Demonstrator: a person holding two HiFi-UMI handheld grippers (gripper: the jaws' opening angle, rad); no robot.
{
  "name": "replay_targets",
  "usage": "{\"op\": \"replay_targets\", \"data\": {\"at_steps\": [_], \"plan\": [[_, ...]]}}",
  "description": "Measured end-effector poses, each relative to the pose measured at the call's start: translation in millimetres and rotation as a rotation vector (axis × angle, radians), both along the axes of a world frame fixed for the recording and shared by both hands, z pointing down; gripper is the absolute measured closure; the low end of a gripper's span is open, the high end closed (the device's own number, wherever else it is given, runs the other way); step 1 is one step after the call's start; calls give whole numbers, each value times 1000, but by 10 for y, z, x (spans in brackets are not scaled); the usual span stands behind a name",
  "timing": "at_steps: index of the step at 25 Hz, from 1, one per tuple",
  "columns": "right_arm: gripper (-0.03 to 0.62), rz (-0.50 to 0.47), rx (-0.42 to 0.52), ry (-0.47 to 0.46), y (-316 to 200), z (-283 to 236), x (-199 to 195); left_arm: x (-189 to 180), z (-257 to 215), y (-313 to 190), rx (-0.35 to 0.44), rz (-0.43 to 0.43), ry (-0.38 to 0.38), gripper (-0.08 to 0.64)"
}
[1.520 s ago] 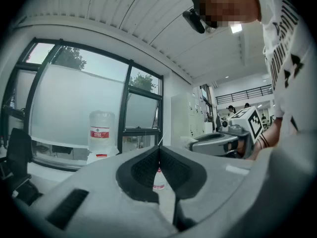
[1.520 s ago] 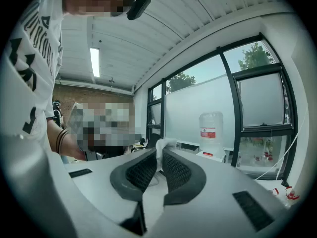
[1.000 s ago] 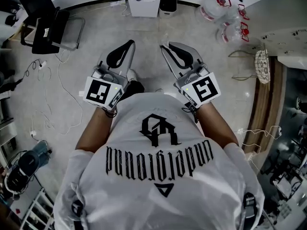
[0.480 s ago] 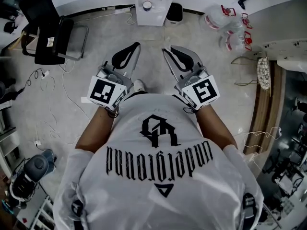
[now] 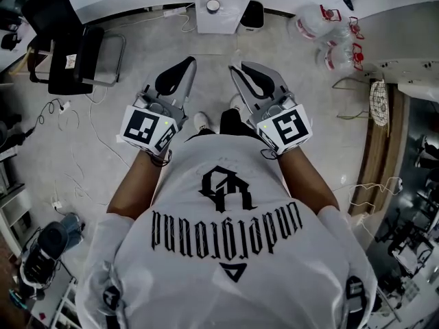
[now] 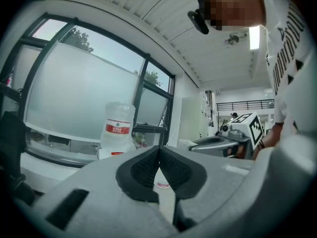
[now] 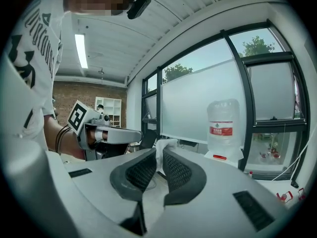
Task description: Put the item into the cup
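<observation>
A small round cup (image 5: 213,5) stands on a white stand (image 5: 221,20) on the floor side far ahead of me. I hold both grippers close in front of my chest, above the floor. My right gripper (image 5: 234,68) has its jaws nearly together, with a white crumpled item (image 7: 164,146) pinched at their tips (image 7: 159,152). The left gripper (image 5: 190,59) is shut, pads meeting with nothing between them (image 6: 159,148). In the left gripper view the right gripper (image 6: 218,144) shows to the right with the white item (image 6: 186,144) at its tip.
A black chair (image 5: 68,46) stands at the left and a black bin (image 5: 252,16) beside the white stand. Large water bottles (image 5: 322,26) lie at the upper right. Cables (image 5: 75,129) run over the floor. One water bottle (image 7: 223,123) stands by the window.
The white stand with the cup has come lower in the head view, so I have stepped towards it. Both grippers keep their pose in front of my chest.
</observation>
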State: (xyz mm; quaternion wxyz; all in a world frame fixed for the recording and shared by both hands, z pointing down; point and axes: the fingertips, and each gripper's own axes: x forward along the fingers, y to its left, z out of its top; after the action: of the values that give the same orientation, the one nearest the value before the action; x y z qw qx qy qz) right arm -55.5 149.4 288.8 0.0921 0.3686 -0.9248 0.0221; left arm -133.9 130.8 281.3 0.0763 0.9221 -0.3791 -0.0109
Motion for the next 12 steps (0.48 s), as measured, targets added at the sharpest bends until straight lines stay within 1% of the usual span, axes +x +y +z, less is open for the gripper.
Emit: {"op": "replay_targets", "data": {"at_steps": [5,12], "plan": [[548,-11,-5,-9,-268,62,62,95,53,-192,-5,-13,-16,546],[548,-52,-16,-19,-761,91,238,271,47,-644,-12,-61,-35,546]]}}
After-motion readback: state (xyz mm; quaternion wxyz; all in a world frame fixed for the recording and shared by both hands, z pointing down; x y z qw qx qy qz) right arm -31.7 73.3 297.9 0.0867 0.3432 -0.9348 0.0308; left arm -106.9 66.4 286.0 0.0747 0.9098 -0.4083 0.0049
